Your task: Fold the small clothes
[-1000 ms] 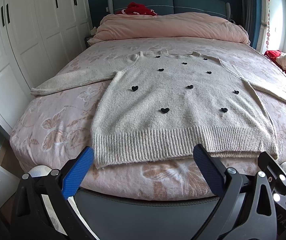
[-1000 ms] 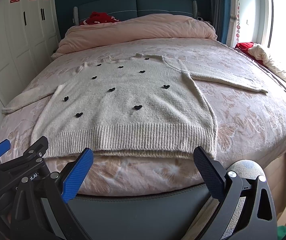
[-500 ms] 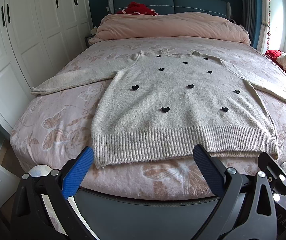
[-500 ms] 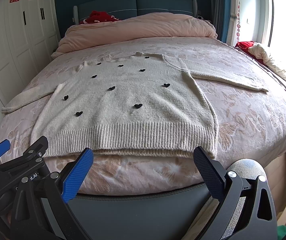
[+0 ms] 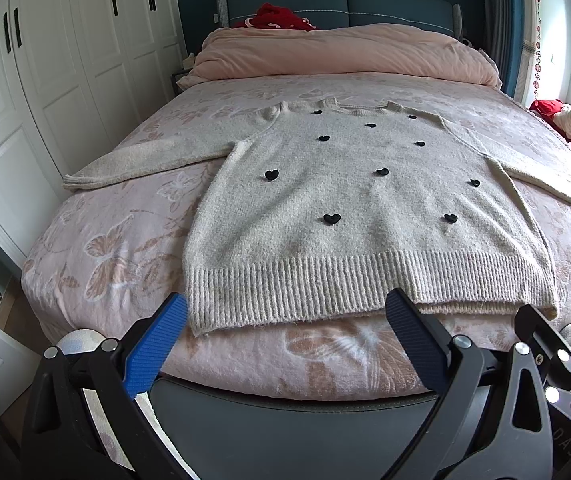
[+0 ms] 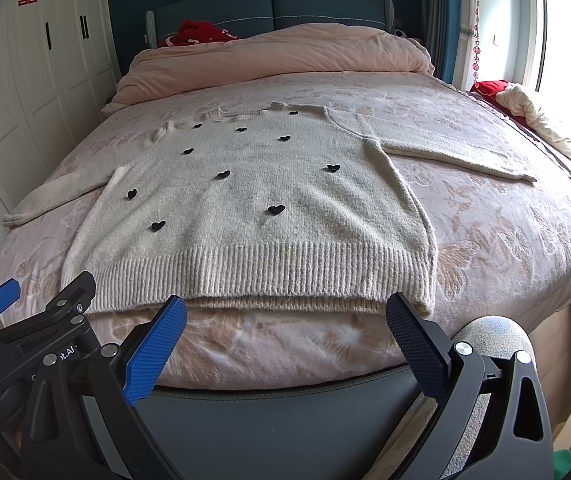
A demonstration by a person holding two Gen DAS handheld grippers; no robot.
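On the bed [image 5: 117,240], near its foot, a pale cream sweater [image 5: 349,208] lies flat and face up, spread over a pink bedspread printed with butterflies. Its knit looks soft and fuzzy, and small black hearts [image 5: 331,219] are scattered across the front. A wide ribbed hem [image 6: 269,268] runs along the edge closest to the cameras, and the back layer peeks out a little below it. The neckline points toward the headboard. Both sleeves are stretched out sideways: one sleeve [image 5: 145,162] reaches toward the white wardrobe [image 5: 45,80], the other sleeve [image 6: 457,152] toward the window side.

The left gripper [image 5: 285,344] hangs just short of the hem, over the foot of the bed, its fingers spread wide and holding nothing. The right gripper [image 6: 285,344] sits in the same way beside it, fingers wide apart and empty, just off the hem's right half. Neither touches the sweater.

A rolled pink duvet [image 5: 341,56] lies across the head of the bed, with a red cloth [image 5: 277,16] behind it.
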